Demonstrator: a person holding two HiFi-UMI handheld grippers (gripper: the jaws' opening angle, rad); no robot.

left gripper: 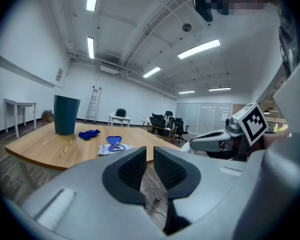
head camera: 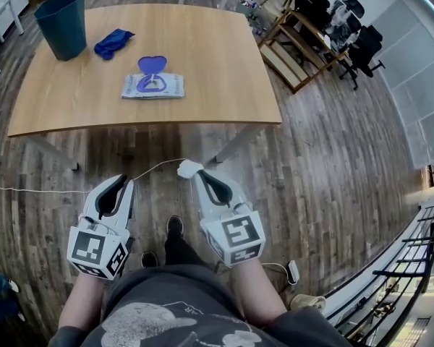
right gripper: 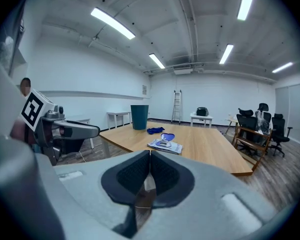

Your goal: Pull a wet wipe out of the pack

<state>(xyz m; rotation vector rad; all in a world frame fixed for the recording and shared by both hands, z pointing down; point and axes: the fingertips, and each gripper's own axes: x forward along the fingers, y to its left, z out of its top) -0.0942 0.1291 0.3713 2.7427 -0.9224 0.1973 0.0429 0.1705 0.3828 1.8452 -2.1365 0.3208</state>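
Observation:
The wet wipe pack (head camera: 152, 85) lies flat in the middle of the wooden table (head camera: 210, 49), its purple heart-shaped lid (head camera: 152, 65) flipped open. It also shows as the pack (left gripper: 115, 147) and the pack (right gripper: 164, 145) in the gripper views. Both grippers hover over the floor, well short of the table's near edge. My left gripper (head camera: 120, 181) (left gripper: 150, 151) is open by a narrow gap with nothing in it. My right gripper (head camera: 197, 176) (right gripper: 150, 156) is shut. A small white lump (head camera: 189, 168) sits at its tip where a floor cable ends; whether it is held I cannot tell.
A teal bin (head camera: 63, 22) and a blue cloth (head camera: 113, 42) stand at the table's far left. A white cable (head camera: 58, 191) runs across the wood floor. A wooden rack (head camera: 296, 56) and office chairs (head camera: 347, 27) are at the right. My shoes (head camera: 175, 226) are below.

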